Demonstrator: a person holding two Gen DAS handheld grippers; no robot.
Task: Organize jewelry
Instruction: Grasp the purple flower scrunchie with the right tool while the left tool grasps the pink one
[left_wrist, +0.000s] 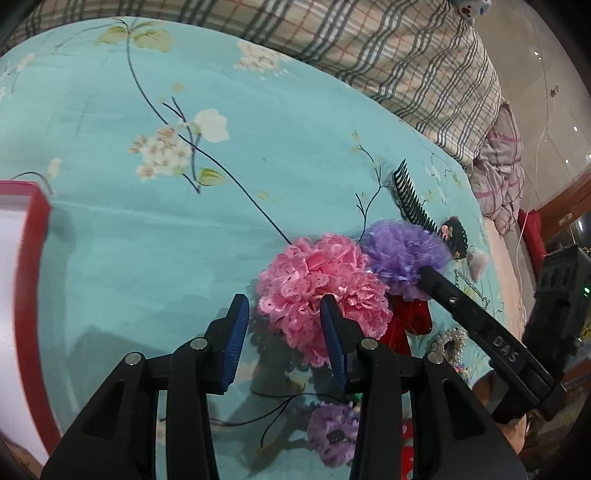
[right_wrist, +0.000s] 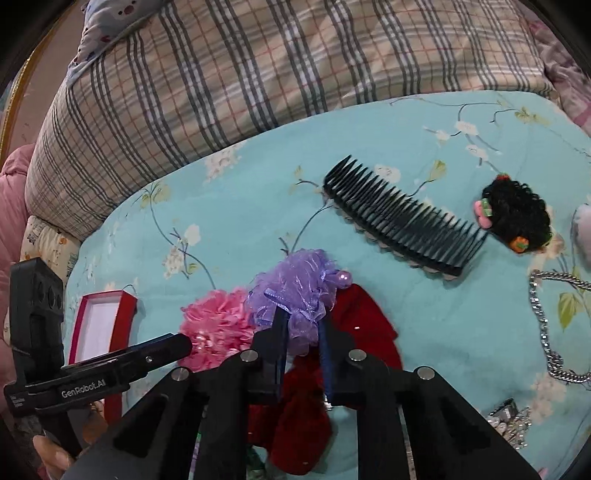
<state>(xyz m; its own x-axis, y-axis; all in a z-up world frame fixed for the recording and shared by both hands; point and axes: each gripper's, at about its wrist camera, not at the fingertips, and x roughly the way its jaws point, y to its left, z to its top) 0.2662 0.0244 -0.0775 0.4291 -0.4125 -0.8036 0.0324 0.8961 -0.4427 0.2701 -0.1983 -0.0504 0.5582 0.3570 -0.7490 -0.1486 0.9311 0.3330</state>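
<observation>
My left gripper (left_wrist: 284, 325) is open just above the bedsheet, its right finger against a pink lace hair flower (left_wrist: 325, 291), which shows in the right wrist view too (right_wrist: 218, 325). My right gripper (right_wrist: 303, 332) is shut on a purple mesh hair flower (right_wrist: 295, 291), seen from the left wrist view as well (left_wrist: 402, 254). A red velvet bow (right_wrist: 354, 325) lies under it. A red box with white lining (left_wrist: 22, 295) stands open at the left (right_wrist: 99, 325).
A black hair comb (right_wrist: 402, 221), a black curly hair clip (right_wrist: 517, 218), a silver chain (right_wrist: 546, 325) and beaded pieces (left_wrist: 448, 343) lie on the turquoise floral sheet (left_wrist: 147, 229). Another purple flower (left_wrist: 332, 432) lies near me. Plaid pillows (right_wrist: 258, 74) bound the far side.
</observation>
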